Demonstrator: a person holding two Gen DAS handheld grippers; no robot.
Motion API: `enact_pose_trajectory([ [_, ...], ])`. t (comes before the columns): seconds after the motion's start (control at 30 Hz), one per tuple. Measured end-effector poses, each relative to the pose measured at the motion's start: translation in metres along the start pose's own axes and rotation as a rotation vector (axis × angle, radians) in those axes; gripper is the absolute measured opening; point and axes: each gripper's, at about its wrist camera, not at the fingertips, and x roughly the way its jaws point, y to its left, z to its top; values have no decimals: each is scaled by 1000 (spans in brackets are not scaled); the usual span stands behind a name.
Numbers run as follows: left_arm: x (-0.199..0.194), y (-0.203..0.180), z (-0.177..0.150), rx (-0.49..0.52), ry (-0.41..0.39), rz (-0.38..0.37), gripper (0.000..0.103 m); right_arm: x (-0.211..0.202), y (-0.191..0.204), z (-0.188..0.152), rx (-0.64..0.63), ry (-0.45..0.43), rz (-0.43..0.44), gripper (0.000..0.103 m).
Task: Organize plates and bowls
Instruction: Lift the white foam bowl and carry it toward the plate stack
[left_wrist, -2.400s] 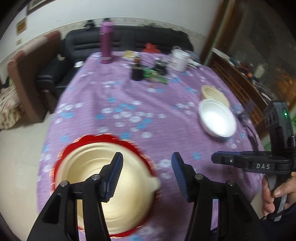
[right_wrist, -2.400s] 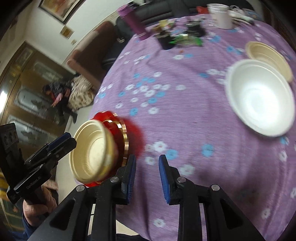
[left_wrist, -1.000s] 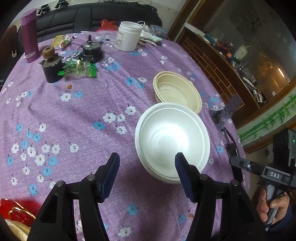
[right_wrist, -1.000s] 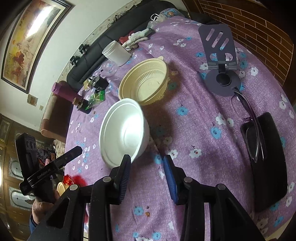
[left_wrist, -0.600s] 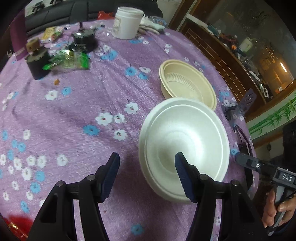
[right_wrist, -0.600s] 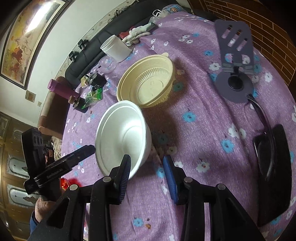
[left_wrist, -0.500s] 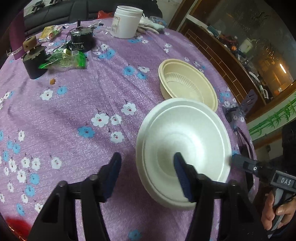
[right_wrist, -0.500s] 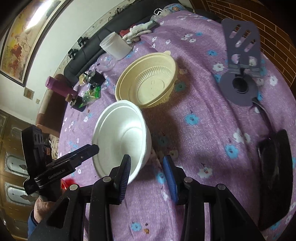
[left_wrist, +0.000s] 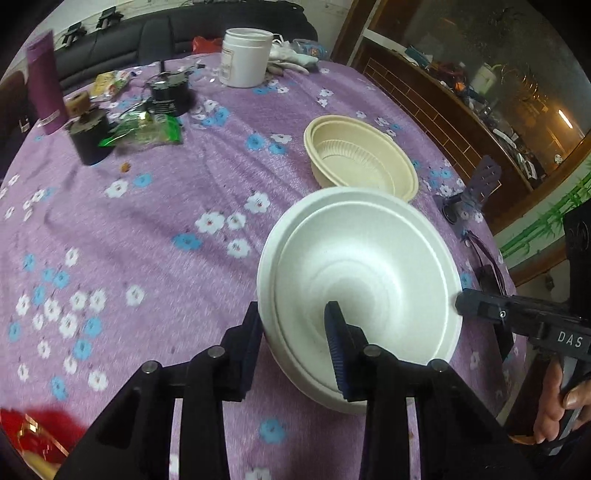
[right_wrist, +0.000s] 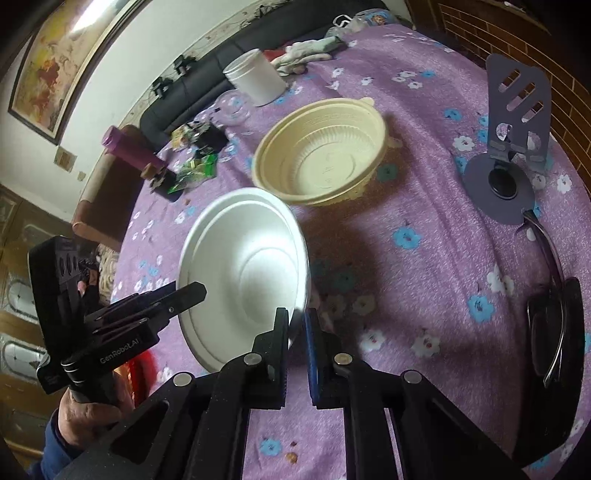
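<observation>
White letters reading "DAS" are printed on the black body of the right gripper, seen from the left wrist camera. White lettering reading "GenRobot.AI" runs along the black arm of the left gripper, seen from the right wrist camera. The label on the white jar is too small to read.

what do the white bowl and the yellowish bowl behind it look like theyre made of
White bowl: looks like foam (expanded polystyrene), matte and slightly grainy, with a thick soft rim and no sharp glints.
Cream bowl: looks like thin moulded plastic, smoother with a faint sheen; fine ribs run around the inner wall, with embossed marks on the base. Neither can be confirmed by sight alone.
</observation>
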Motion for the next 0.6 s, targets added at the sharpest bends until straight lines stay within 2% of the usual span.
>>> enact_pose_trajectory([
  [0.3,-31,8,-47,-66,0,17,33,-3,20,-27,-47,64,57,9],
  [0.6,-32,21,-90,-116,35,27,33,9,35,-58,-76,133,66,12],
])
